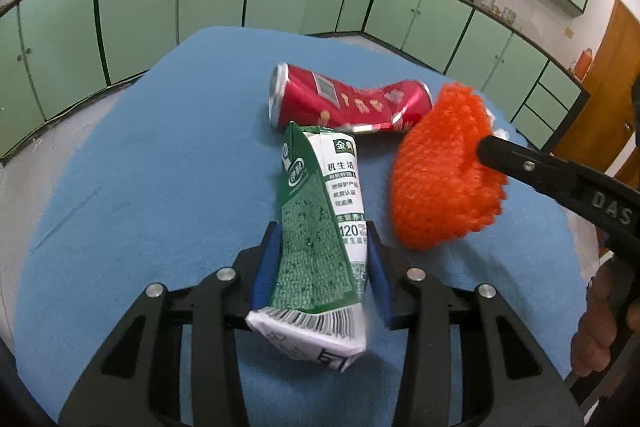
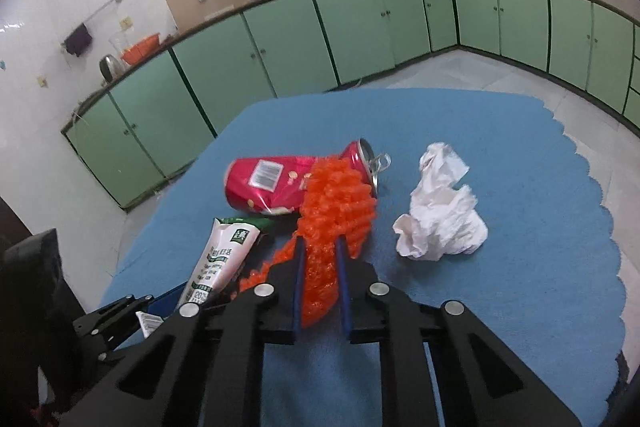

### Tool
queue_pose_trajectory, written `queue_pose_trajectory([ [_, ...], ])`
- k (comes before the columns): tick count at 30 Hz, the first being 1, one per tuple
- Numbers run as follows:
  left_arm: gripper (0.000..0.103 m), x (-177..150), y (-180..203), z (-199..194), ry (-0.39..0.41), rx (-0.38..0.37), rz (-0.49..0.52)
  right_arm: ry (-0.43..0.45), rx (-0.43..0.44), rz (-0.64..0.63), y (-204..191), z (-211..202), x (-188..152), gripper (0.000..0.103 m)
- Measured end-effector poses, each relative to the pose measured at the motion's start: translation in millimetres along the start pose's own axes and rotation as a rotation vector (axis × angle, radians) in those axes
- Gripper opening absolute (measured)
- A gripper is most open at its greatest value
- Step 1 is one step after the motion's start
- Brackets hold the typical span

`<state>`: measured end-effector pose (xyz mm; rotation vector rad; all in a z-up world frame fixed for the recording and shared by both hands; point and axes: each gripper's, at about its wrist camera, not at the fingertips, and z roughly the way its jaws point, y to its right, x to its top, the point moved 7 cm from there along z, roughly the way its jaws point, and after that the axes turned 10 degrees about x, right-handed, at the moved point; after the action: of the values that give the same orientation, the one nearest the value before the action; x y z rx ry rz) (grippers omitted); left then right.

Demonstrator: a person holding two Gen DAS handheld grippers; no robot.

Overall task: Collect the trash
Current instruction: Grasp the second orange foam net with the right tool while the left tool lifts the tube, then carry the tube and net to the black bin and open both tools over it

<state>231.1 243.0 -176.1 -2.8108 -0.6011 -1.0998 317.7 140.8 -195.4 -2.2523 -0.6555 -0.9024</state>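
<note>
The left gripper (image 1: 322,259) clenches a green carton (image 1: 320,227), its long axis pointing to 12 o'clock toward the red can (image 1: 348,101), which lies crosswise. The right gripper (image 2: 320,255) pinches orange netting (image 2: 336,203), its length running to 12 o'clock. Crumpled tissue (image 2: 440,215) sits at 2 o'clock on the blue cloth (image 2: 520,187), with bare cloth out to the scalloped edge.

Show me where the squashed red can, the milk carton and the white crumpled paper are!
Red can (image 1: 344,99), left wrist view: middle of its dented side.
Milk carton (image 1: 320,227), left wrist view: green printed face, between the blue pads.
Crumpled paper (image 2: 440,215), right wrist view: centre of the wad.
</note>
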Motion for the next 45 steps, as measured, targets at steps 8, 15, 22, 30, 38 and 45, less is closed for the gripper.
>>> queue_pose_trajectory([
  [8,0.040,8.6,21.3,-38.9,0.076,-0.046,0.013,0.065,0.014,0.006,7.2,-64.9,-4.3,0.013],
  [15,0.040,7.3,81.5,-72.4,0.142,-0.129,0.088,0.134,-0.094,0.026,40.2,-138.1,-15.8,0.013],
  [22,0.040,-7.2,170.1,-93.8,0.170,-0.256,0.185,0.173,-0.265,0.057,80.5,-215.4,-43.2,0.013],
  [30,0.040,-47.2,263.4,-109.8,0.169,-0.398,0.304,0.209,-0.429,0.159,134.7,-292.4,-87.4,0.013],
  [38,0.040,-93.2,337.9,-112.6,0.148,-0.498,0.408,0.240,-0.540,0.247,175.0,-344.3,-126.4,0.013],
  [45,0.040,-119.8,383.1,-107.5,0.145,-0.554,0.480,0.238,-0.584,0.297,198.5,-360.6,-152.3,0.013],
])
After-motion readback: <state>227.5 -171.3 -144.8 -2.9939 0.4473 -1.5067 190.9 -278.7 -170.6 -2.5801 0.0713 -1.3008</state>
